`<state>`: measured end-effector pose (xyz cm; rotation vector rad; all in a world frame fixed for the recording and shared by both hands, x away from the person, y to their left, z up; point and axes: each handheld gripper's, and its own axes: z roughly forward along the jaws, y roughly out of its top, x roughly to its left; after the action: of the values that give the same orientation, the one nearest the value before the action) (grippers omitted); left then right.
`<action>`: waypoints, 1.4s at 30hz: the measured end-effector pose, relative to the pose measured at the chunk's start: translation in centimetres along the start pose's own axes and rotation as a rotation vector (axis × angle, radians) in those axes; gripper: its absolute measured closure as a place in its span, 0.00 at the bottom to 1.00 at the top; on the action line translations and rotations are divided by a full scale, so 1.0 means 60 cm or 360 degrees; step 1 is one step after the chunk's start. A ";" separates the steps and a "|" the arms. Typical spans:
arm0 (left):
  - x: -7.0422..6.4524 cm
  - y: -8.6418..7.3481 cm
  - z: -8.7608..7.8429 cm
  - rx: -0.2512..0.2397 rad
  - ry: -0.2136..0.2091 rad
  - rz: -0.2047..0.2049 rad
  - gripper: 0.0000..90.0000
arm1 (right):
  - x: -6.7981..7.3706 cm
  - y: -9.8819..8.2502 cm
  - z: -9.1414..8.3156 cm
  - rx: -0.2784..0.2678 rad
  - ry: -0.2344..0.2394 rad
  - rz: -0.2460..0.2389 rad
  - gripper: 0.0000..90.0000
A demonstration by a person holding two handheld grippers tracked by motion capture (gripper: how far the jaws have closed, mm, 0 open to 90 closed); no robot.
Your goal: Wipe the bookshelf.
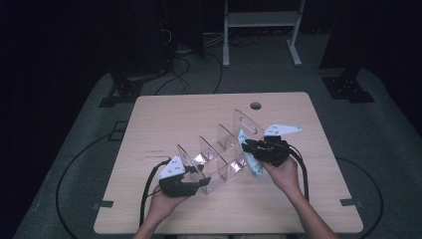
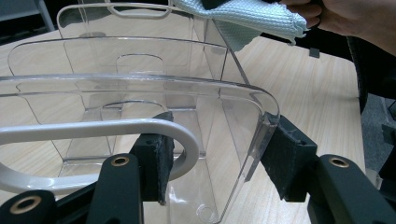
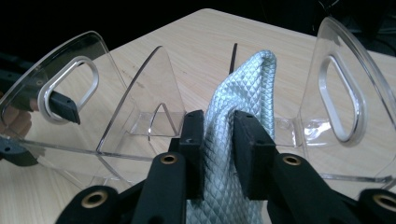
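Observation:
A clear acrylic divider rack (image 1: 219,154) stands slanted across the middle of the wooden table (image 1: 308,199). My left gripper (image 1: 201,181) is shut on the rack's near end panel (image 2: 140,84): one pad sits inside the handle cut-out, the other on the panel's outer edge (image 2: 268,121). My right gripper (image 1: 251,147) is at the rack's far end, shut on a light blue quilted cloth (image 3: 247,84) that rises between its pads just in front of the rack's far end panel (image 3: 336,93). The cloth (image 1: 255,167) hangs below that hand beside the rack.
A round cable hole (image 1: 256,105) lies near the table's far edge. Behind the table stand a white metal frame (image 1: 261,20) and black stand bases (image 1: 348,87), with cables across the grey floor. Bare tabletop lies on both sides of the rack.

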<state>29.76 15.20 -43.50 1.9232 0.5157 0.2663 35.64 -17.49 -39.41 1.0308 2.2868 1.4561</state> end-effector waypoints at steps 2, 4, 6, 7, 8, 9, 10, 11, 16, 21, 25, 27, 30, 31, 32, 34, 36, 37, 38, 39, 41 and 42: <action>0.000 0.000 0.000 0.0001 0.0000 -0.0002 0.52 | -0.001 -0.001 0.000 -0.0003 0.0005 0.0045 0.81; 0.000 0.000 0.000 0.0003 -0.0001 -0.0001 0.52 | -0.003 -0.001 0.000 0.0002 0.0004 0.0049 0.84; 0.001 0.001 0.000 0.0007 -0.0004 -0.0001 0.51 | -0.006 0.000 -0.002 0.0018 0.0025 0.0038 0.90; 0.001 0.001 -0.001 0.0007 -0.0006 0.0000 0.51 | -0.007 0.002 -0.005 0.0038 0.0042 0.0040 0.91; 0.001 0.001 -0.001 0.0007 -0.0007 0.0003 0.51 | -0.008 0.004 -0.007 0.0047 0.0057 0.0032 0.92; 0.001 0.001 -0.001 0.0008 -0.0007 0.0004 0.51 | -0.009 0.005 -0.010 0.0061 0.0061 0.0026 0.92; 0.002 0.001 -0.001 0.0009 -0.0012 0.0007 0.51 | -0.008 0.005 -0.014 0.0067 0.0052 0.0016 0.92; 0.002 0.001 -0.001 0.0008 -0.0012 0.0004 0.51 | -0.004 0.006 -0.026 0.0068 0.0048 -0.0007 0.92; 0.005 0.000 0.000 -0.0014 -0.0021 0.0003 0.52 | 0.006 0.018 -0.060 -0.0003 -0.0005 -0.0066 0.92; 0.005 -0.001 0.000 -0.0009 -0.0023 0.0015 0.52 | 0.008 0.038 -0.043 -0.0010 -0.0023 -0.0118 0.92; 0.007 0.000 -0.001 -0.0005 -0.0022 0.0024 0.52 | 0.001 0.044 -0.003 0.0048 -0.0017 -0.0124 0.92; 0.008 0.000 -0.001 0.0000 -0.0022 0.0025 0.52 | -0.005 0.040 0.015 0.0093 0.0002 -0.0104 0.92; 0.010 0.000 -0.002 0.0001 -0.0013 0.0026 0.52 | -0.007 0.033 0.019 0.0091 0.0028 -0.0078 0.92; 0.011 0.000 -0.003 0.0000 -0.0007 0.0026 0.52 | -0.007 0.031 0.017 0.0091 0.0029 -0.0075 0.92; 0.012 0.000 -0.004 0.0000 0.0001 0.0022 0.51 | -0.006 0.029 0.015 0.0093 0.0033 -0.0074 0.92; 0.012 0.000 -0.006 -0.0001 0.0023 0.0027 0.51 | -0.004 0.024 0.010 0.0097 0.0034 -0.0079 0.92; 0.011 0.000 -0.007 0.0002 0.0038 0.0022 0.51 | -0.004 0.018 0.005 0.0084 0.0044 -0.0064 0.92; 0.010 0.000 -0.007 0.0005 0.0044 0.0018 0.51 | -0.004 0.018 0.005 0.0084 0.0044 -0.0064 0.92; 0.010 0.001 -0.007 0.0009 0.0054 0.0011 0.50 | -0.005 0.017 0.004 0.0082 0.0046 -0.0055 0.92; 0.010 0.000 -0.008 0.0012 0.0056 -0.0004 0.48 | -0.005 0.016 0.003 0.0080 0.0046 -0.0053 0.92; 0.012 0.000 -0.012 0.0006 0.0040 -0.0033 0.44 | -0.003 0.015 0.003 0.0073 0.0038 -0.0053 0.92; 0.014 -0.001 -0.015 0.0004 0.0039 -0.0042 0.43 | -0.003 0.015 0.003 0.0071 0.0035 -0.0052 0.92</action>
<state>30.12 16.32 -43.23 1.9166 0.5578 0.2728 36.26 -17.25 -38.75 0.9893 2.3503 1.4166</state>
